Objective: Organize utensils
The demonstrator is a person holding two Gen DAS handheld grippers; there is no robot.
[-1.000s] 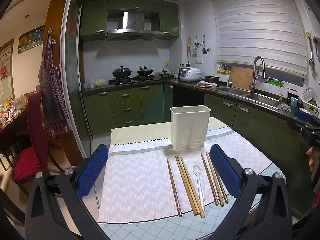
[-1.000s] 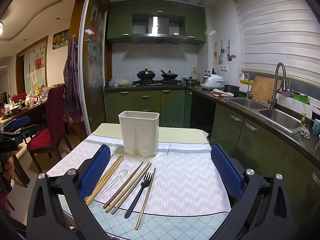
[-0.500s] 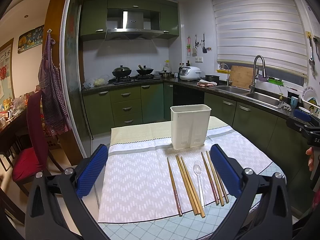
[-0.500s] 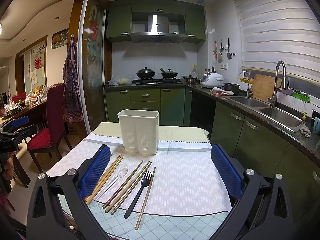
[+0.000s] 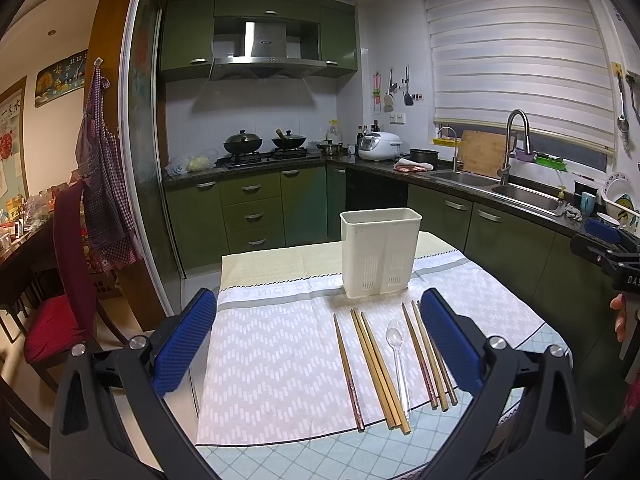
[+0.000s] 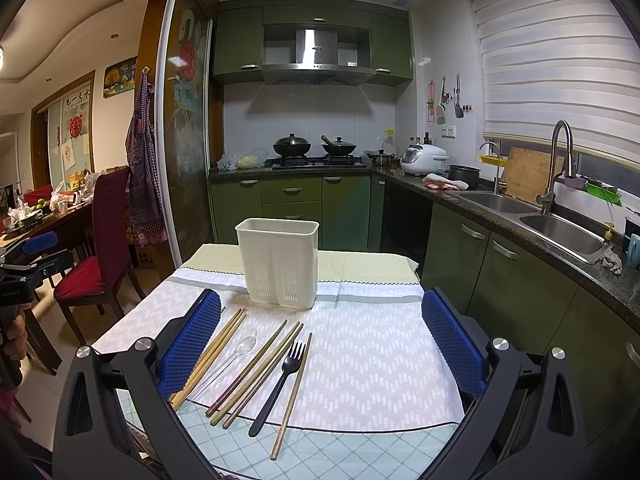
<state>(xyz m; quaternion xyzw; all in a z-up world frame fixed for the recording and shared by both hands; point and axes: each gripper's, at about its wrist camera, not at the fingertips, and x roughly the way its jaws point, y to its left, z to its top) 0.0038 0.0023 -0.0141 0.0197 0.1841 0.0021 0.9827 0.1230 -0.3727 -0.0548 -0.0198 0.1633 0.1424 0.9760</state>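
Green kitchen cabinets fill the background behind a cloth-covered bench (image 5: 264, 344). At frame centre stands the white utensil holder (image 5: 380, 252), with chopsticks (image 5: 378, 368), a clear spoon (image 5: 397, 354) and a black fork (image 6: 282, 382) lying flat below it. Both the left tool (image 5: 320, 344) and right tool (image 6: 320, 344) hover wide open, empty. All look light, stiff and slippery; pinching mid-shaft seems safest.
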